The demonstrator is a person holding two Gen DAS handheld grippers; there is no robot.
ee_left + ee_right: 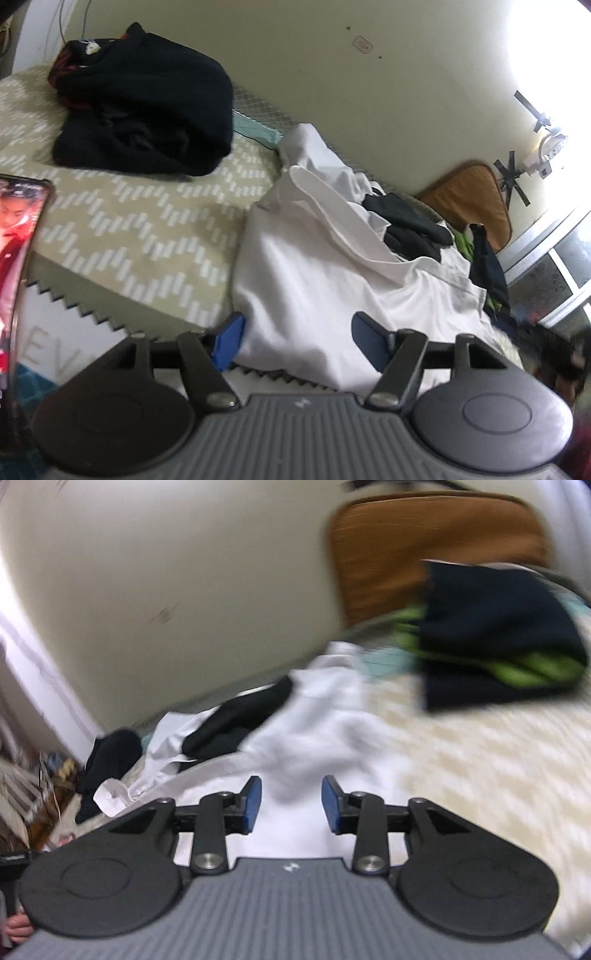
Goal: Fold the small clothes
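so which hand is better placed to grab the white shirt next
Left, probably. The left hand-held gripper is open with the near edge of the white shirt between its pads, in a sharp view. The right hand-held gripper is open over the shirt too, but its view is blurred.

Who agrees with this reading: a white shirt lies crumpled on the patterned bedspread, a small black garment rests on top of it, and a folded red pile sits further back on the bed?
The colour of the pile is wrong. The left wrist view shows the folded pile is black, with only a little red at one edge. The white shirt, the small black garment on it and the patterned bedspread are as stated.
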